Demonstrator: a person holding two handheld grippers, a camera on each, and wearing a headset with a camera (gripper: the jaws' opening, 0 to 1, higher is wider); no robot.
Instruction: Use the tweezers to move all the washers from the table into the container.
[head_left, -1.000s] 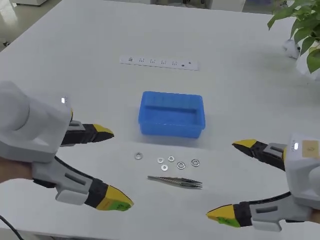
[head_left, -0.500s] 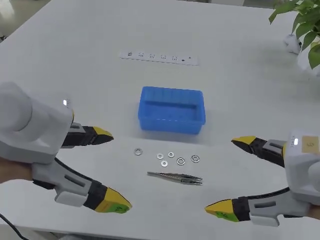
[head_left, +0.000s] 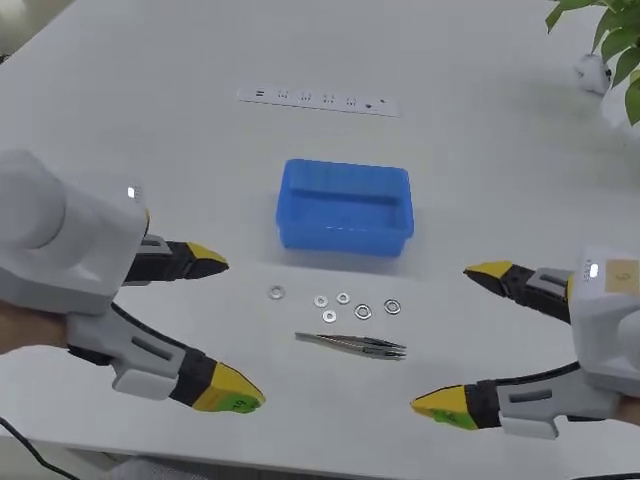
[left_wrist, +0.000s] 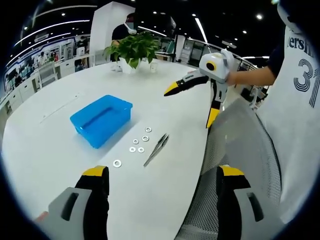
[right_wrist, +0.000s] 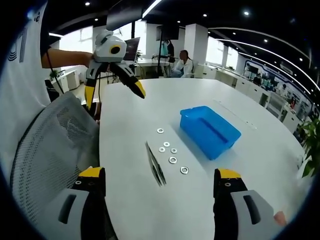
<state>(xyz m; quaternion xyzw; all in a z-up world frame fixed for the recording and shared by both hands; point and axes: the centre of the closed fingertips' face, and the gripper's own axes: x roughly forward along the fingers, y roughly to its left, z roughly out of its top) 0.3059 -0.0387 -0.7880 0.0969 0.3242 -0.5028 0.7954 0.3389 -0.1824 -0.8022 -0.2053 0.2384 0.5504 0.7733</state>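
Between the wide-spread, empty left tongs (head_left: 230, 330) and right tongs (head_left: 450, 337), head view: tweezers (head_left: 350, 344) lie nine-to-three on the worktop (head_left: 150, 120), washers (head_left: 340, 305) just beside at twelve, container (head_left: 345, 205) beyond. Left gripper view: tweezers toward twelve. Right gripper view: tweezers at twelve, seemingly nearer.

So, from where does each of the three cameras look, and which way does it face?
Head view: on the headset, looking forward and down at the table; the left gripper and right gripper, both open, flank the tweezers.
Left gripper view: on the left gripper, facing rightward across the table; its own jaws at the bottom, the person's arm holding the right gripper.
Right gripper view: on the right gripper, facing leftward; own jaws, the person's shirt at the left.
All three share the blue container and washers.
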